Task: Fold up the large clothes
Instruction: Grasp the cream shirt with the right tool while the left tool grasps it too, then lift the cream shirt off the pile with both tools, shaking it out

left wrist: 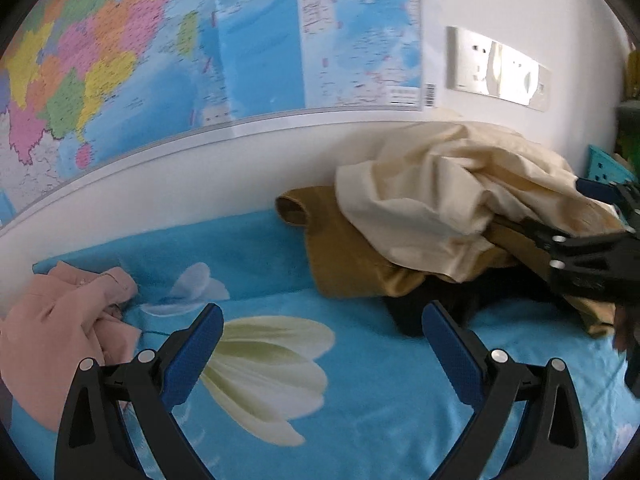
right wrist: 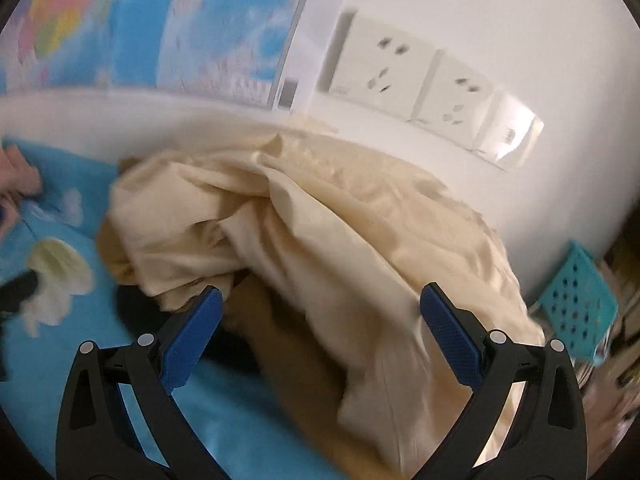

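Note:
A heap of clothes lies against the wall on a blue flowered bed sheet: a cream garment on top, a mustard-brown one beneath, something black at the bottom. My left gripper hangs open over bare sheet, left of the heap. In the right wrist view my right gripper is open just above the cream garment, with brown cloth below it. In the left wrist view the right gripper reaches into the heap from the right.
A crumpled pink garment lies at the sheet's left end. A coloured map and wall sockets are on the white wall behind. A teal perforated basket stands right of the heap.

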A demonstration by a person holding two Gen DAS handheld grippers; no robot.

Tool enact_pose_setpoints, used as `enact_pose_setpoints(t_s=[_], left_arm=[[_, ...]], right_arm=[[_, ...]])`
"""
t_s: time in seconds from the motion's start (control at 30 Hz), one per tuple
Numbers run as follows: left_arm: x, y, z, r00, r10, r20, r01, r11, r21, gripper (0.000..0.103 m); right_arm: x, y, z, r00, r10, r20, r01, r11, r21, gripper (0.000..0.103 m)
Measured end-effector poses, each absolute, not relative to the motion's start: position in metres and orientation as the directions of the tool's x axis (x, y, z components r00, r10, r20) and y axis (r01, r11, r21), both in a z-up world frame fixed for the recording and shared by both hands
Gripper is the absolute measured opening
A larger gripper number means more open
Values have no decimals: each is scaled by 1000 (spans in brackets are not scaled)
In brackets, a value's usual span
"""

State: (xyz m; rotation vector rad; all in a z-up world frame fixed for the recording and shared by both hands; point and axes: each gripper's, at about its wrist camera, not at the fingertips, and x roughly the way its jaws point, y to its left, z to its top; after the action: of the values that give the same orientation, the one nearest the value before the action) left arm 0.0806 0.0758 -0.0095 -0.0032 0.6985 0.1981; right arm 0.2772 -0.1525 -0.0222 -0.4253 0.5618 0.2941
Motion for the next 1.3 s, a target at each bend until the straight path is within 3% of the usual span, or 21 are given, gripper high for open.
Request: enact_pose_setpoints(t_s=[0.17,0.2,0.23,0.3,0.33,0.43,0.6,0.67,0.83,1.03,1.1,1.17,1.3], left_arm=[[96,89,-20,725,199,-660,-201,977,73,97],[98,91,-22,719,206,-664,-206,975,80,97],[101,93,-24,715,209,-667,-207,975,83,97],[105,99,-27,712,211,-670,-207,975,87,97],[105,101,-28,712,212,-669,-206,974,89,97],[112,109,-30,717,218,-663,-206,974,97,97],[125,102,-25,751,182,-634,-154,983,100,97],[128,93,-18,785,155,-599,-114,988,106,97],[137,55,6,860,-21,-509,70,995,76,97],[145,-1,19,867,-263,-424,319,946,65,96],[153,-9,20,857,-312,-411,356,934,33,65],[170,-17,22,842,-298,-450,343,939,18,2],[179,-18,52,865,-285,-413,311,950,-4,1]], right_arm=[[312,-126,-41,800,103,-591,-410,813,-414,93],[315,-123,-41,792,118,-599,-431,804,-411,77],[316,-123,-39,773,149,-617,-462,799,-386,46],[313,-125,-28,759,186,-624,-487,798,-355,9],[306,-129,-16,800,159,-579,-447,801,-397,7],[287,-164,32,831,241,-501,-427,853,-299,6],[273,-251,106,860,370,-352,-398,917,-10,6],[271,-270,122,868,378,-321,-386,922,41,6],[268,-304,156,883,395,-253,-373,919,132,6],[256,-328,182,895,397,-205,-374,916,145,6],[252,-337,183,897,392,-206,-366,918,150,6],[249,-342,184,896,388,-213,-363,920,148,5],[238,-364,193,918,344,-197,-316,935,158,5]])
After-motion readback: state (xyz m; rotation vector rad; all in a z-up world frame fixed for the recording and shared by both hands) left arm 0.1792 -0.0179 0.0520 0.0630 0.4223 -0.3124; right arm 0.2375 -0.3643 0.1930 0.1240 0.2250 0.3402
